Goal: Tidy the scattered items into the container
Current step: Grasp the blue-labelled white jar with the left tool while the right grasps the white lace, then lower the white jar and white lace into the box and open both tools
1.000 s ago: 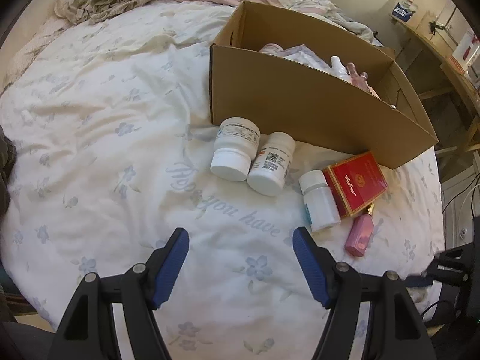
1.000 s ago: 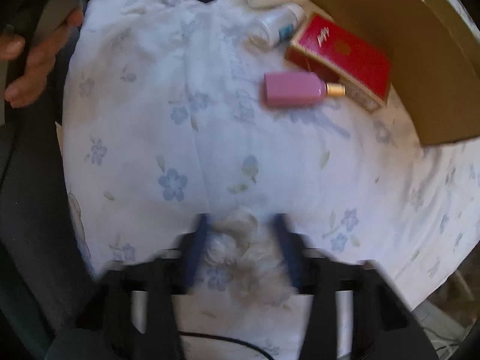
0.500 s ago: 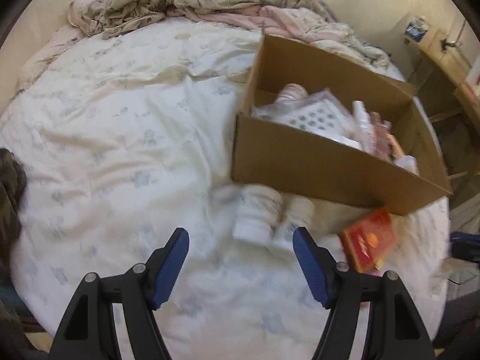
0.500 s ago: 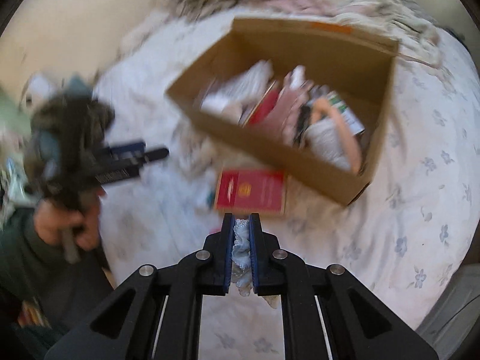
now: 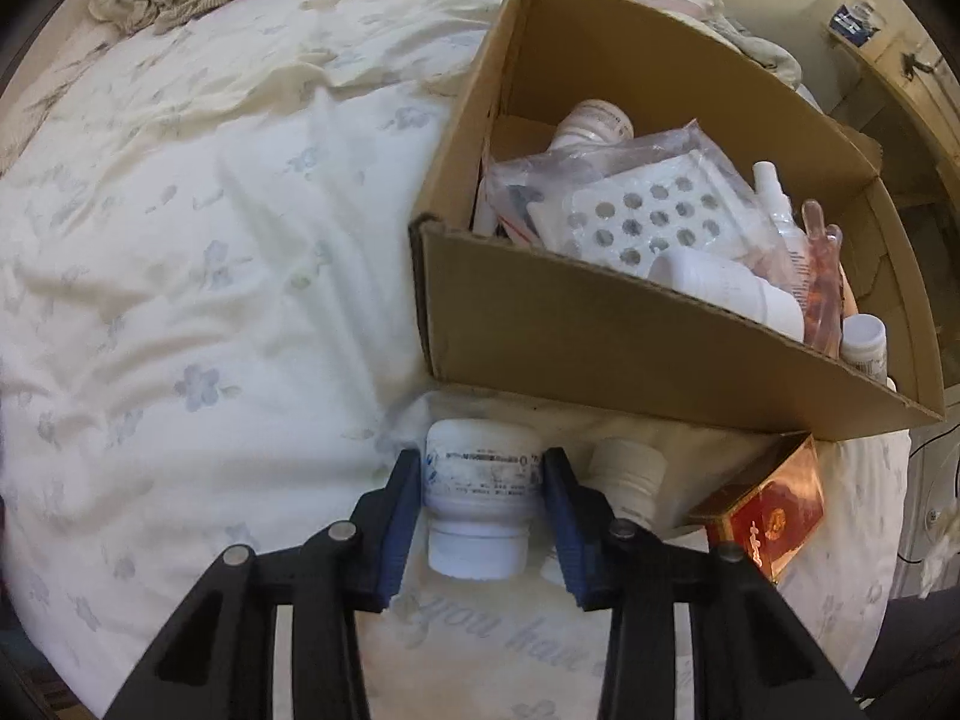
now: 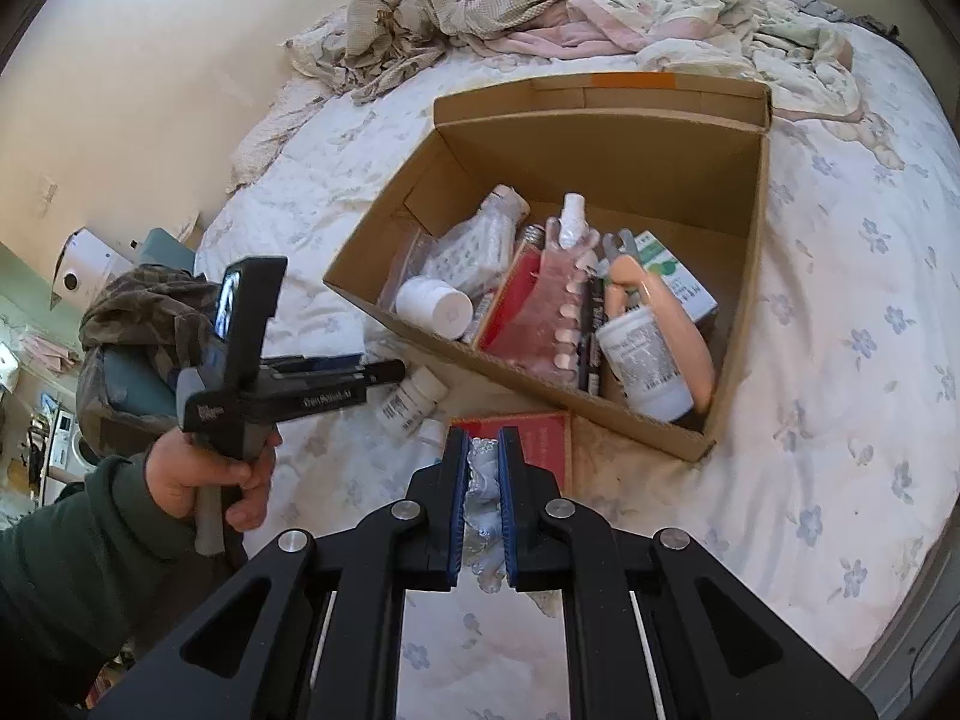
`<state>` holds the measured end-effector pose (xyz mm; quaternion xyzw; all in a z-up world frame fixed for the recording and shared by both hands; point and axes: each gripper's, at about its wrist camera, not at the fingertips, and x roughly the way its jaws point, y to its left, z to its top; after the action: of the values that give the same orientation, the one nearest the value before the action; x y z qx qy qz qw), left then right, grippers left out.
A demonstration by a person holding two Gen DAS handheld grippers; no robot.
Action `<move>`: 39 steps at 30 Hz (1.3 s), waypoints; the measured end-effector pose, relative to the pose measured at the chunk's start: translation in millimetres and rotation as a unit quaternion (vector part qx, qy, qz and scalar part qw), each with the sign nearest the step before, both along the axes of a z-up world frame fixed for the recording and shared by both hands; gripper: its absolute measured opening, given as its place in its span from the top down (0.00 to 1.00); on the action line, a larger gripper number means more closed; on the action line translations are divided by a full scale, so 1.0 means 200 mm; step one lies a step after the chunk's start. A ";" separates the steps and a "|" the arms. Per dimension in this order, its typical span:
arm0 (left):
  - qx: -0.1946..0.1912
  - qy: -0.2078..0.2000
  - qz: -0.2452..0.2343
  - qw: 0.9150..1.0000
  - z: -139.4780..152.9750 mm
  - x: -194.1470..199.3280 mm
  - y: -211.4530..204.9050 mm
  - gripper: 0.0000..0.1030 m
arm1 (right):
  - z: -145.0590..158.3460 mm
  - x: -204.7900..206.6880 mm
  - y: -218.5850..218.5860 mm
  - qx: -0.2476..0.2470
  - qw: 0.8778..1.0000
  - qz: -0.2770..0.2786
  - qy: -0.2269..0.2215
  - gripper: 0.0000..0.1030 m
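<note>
Cardboard box on the bed is already part-filled; the left gripper, jaws just closing, clamps a white jar beside it, the right gripper pinches a white wad, and bottles remain outside.

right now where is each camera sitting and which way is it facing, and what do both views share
Left wrist: rides the left gripper, aimed steeply down at the bed; its blue pads flank a white jar before the cardboard box; only its own fingers show.
Right wrist: rides the right gripper, higher, looking down into the box; shut on a crumpled white wad; the person's left hand and green sleeve show.
Shared: the box, the red packet, the bedsheet.
</note>
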<state>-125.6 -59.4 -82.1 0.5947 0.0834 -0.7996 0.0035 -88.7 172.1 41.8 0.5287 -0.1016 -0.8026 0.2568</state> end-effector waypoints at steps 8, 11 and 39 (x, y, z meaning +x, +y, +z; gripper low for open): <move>-0.026 0.036 -0.026 0.999 0.21 0.13 0.03 0.63 | 0.10 -0.12 0.06 -0.045 0.997 -0.050 0.022 0.90; -0.030 0.077 -0.034 0.996 0.38 0.19 0.04 0.63 | 0.13 -0.18 0.11 -0.055 0.995 -0.077 0.026 0.90; -0.038 0.062 -0.032 0.997 0.39 -0.35 0.21 0.33 | -0.14 -0.43 0.05 0.051 0.991 -0.121 -0.028 0.85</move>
<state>-195.2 -16.4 -4.7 0.5459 0.0345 -0.8371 -0.0045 -173.8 182.6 13.2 0.5475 -0.1310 -0.8165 0.1280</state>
